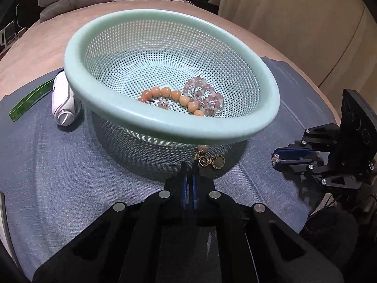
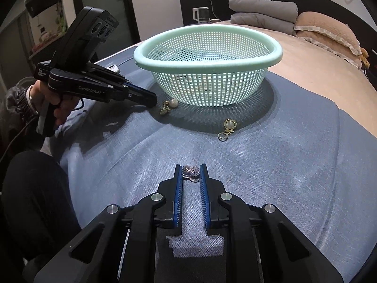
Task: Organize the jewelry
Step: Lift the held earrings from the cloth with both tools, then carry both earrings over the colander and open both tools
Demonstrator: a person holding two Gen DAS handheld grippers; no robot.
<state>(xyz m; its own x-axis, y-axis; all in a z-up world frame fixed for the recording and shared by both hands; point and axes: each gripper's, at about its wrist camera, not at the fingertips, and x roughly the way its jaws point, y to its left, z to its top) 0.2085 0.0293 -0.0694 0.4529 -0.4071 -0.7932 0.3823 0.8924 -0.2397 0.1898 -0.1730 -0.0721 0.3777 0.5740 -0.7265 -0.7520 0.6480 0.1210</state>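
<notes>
- My right gripper (image 2: 190,174) holds a small crystal charm (image 2: 191,173) in narrow jaws, low over the blue cloth (image 2: 294,165) on the bed: light, hard, slippery, so I pinch its body.
- My left gripper (image 1: 190,167) has its jaws closed beside the pearl pendant (image 1: 208,159) at the green basket (image 1: 259,127); whether they caught its thin ring I cannot tell.
- Bead bracelets (image 1: 179,99) lie inside the basket; a second pendant (image 2: 228,128) waits on the cloth.

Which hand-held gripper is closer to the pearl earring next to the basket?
Left. The left hand-held gripper is right beside the pearl earring; the right hand-held gripper sits farther back, pinching a sparkly piece.
</notes>
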